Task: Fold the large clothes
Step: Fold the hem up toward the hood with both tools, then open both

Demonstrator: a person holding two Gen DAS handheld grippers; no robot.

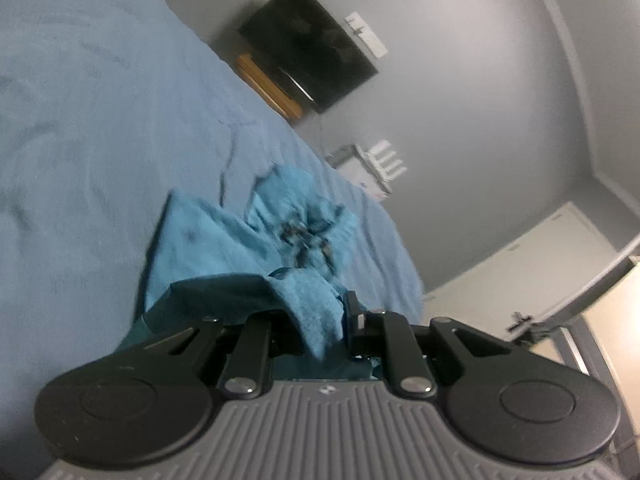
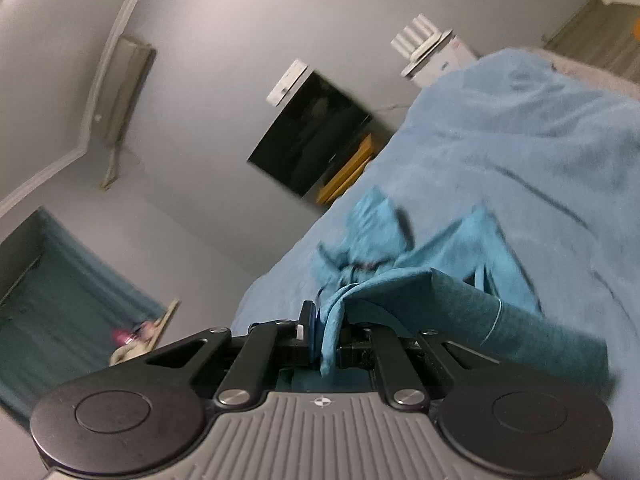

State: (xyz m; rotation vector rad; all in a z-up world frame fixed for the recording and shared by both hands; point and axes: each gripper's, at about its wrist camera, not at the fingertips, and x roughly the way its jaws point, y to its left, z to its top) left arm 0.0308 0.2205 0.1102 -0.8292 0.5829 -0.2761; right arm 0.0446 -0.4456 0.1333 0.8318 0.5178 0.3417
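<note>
The left gripper (image 1: 320, 328), black-fingered on a ribbed grey body, is clenched on a fold of the teal cotton garment (image 1: 224, 236); the cloth bunches between its jaws and hangs down over the front of the tool. The right gripper (image 2: 326, 340), of the same make, is likewise clamped on another part of the teal garment (image 2: 460, 248); a band of the fabric, darker on its underside, runs off from its jaws toward the right of that view. Between the two held parts the rest of the garment lies crumpled on the bed covered with a pale blue blanket (image 1: 92, 120), near the bed's edge on the side facing the grey wall (image 1: 460, 100); a dark smudge sits at the middle of the crumple, too blurred to tell what it is. The blanket is creased with long soft wrinkles; the garment touches it along its far part, while the near parts rise off it to the jaws.

Past the bed's far edge a black flat screen (image 1: 308, 48) hangs on the wall, with an orange-brown wooden shelf (image 1: 268, 84) just beside it; a small white slatted rack (image 1: 384, 160) stands farther along the same wall. In the right wrist view a teal curtain (image 2: 60, 300) covers a window at the left, and a white door (image 1: 532, 264) shows in the left wrist view.
</note>
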